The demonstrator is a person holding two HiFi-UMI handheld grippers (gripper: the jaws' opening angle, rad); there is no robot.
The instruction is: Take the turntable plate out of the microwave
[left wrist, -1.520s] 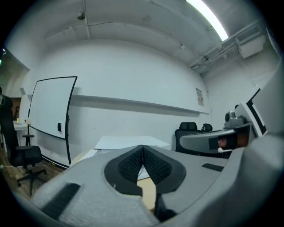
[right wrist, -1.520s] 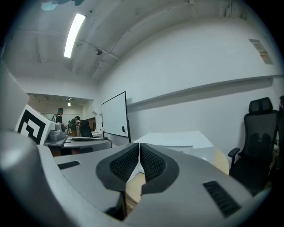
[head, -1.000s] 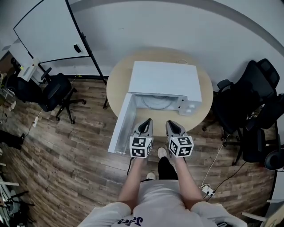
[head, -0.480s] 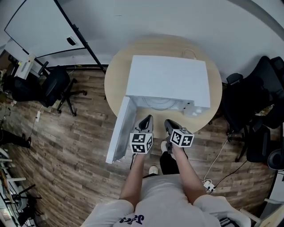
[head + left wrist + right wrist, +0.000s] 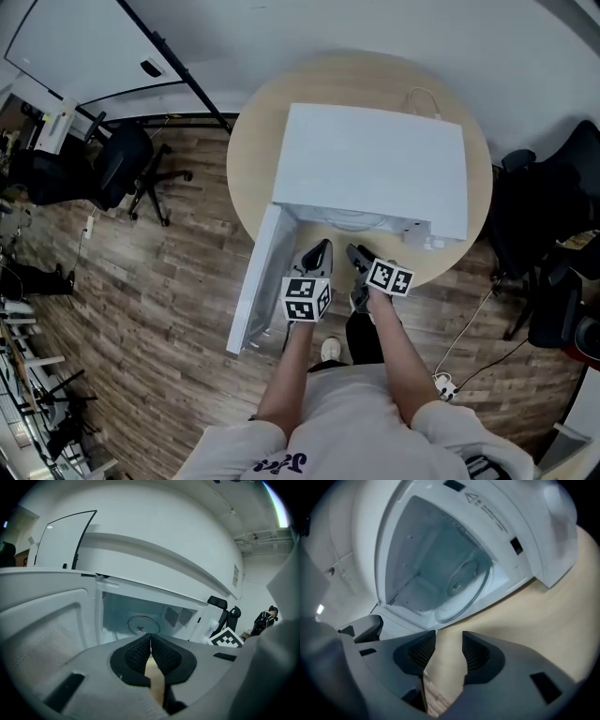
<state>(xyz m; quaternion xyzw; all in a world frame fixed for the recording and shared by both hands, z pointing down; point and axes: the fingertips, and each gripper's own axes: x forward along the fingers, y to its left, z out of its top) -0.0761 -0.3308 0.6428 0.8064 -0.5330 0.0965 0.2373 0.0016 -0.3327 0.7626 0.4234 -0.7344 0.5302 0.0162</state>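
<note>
A white microwave stands on a round wooden table, its door swung open to the left. The glass turntable plate lies flat on the cavity floor; in the right gripper view the plate shows tilted, just beyond the jaws. My left gripper is shut and empty in front of the opening, its pads touching. My right gripper hangs beside it over the table edge; its jaws have just been opening, with nothing between them.
Black office chairs stand at the left and the right. A whiteboard on a stand is at the back left. A white cable lies behind the microwave, and a power strip on the wooden floor.
Both grippers have moved nearer to the microwave's open front. The right gripper has rolled, so its marker cube sits at a new angle. The microwave and its door have not moved.
</note>
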